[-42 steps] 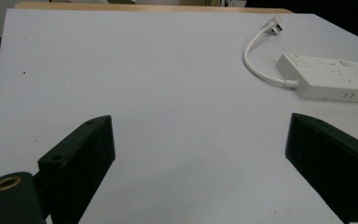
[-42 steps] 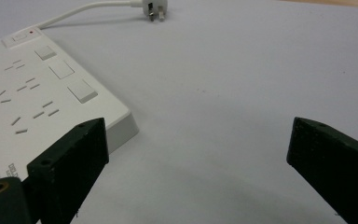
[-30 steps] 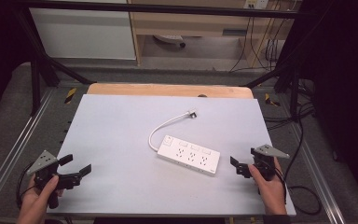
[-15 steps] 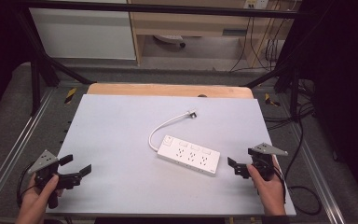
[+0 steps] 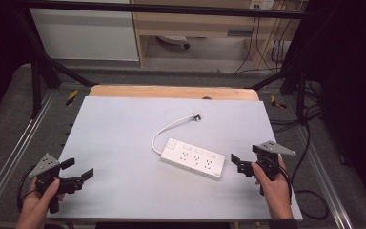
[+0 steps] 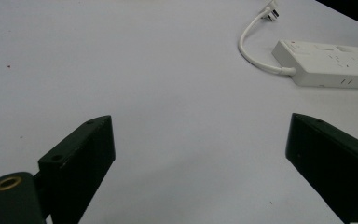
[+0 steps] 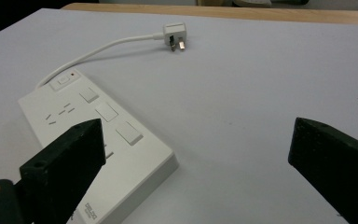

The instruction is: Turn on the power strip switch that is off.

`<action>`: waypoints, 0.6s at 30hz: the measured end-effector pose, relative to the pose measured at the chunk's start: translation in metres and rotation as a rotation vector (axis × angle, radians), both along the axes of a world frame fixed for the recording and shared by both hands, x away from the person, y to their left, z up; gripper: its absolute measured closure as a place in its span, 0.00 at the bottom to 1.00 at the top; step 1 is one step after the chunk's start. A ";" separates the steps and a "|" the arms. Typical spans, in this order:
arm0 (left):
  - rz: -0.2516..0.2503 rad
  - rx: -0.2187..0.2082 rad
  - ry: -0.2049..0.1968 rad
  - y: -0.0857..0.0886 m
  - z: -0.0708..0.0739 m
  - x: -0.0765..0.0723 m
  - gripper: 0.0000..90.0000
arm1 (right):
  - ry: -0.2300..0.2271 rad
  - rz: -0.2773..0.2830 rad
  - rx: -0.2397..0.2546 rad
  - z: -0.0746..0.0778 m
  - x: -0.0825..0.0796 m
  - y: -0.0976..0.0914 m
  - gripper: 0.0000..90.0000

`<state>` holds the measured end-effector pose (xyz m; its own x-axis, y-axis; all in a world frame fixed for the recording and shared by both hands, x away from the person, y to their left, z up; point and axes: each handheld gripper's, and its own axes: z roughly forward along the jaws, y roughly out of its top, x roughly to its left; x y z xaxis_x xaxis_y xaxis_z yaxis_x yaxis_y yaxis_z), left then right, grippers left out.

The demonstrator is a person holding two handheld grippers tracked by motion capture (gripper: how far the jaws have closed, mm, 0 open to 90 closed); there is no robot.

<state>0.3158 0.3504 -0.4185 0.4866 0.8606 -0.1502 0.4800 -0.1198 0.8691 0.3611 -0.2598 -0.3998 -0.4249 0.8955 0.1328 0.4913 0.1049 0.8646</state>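
While the left gripper (image 5: 76, 174) is held at the near left corner of the table (image 5: 124, 124) much as it was a second ago, the right gripper (image 5: 240, 162) has been brought a little nearer to the strip (image 5: 192, 159), its jaws now just beside the strip's near right end. The strip itself has not been moved.

The strip is laid flat on the table, right of centre, sockets up. Its long axis is set on a diagonal, from the switch end at the far left to the plain end at the near right, and that plain end is pointed toward the right gripper. From the switch end the cord (image 5: 164, 131) is curved out and away to the plug (image 5: 196, 116), which is rested on the table farther back, well apart from both grippers.

In the right gripper view the jaws are seen spread wide with nothing between them; the strip (image 7: 93, 135) is seen past the left jaw, and the plug (image 7: 175, 36) beyond it with its pins turned right. In the left gripper view the jaws are likewise spread wide and nothing is held; the strip (image 6: 331, 63) is seen far off at the upper right.
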 end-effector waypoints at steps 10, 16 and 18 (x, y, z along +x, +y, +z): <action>0.002 0.004 0.004 0.000 -0.001 0.000 0.09 | -0.005 0.007 -0.022 0.011 0.010 0.003 0.04; -0.004 0.008 0.007 -0.001 -0.001 0.000 0.09 | -0.020 0.010 -0.024 0.020 0.017 0.007 0.03; -0.004 0.008 0.007 -0.001 -0.001 0.000 0.09 | -0.024 0.012 -0.022 0.023 0.020 0.008 0.03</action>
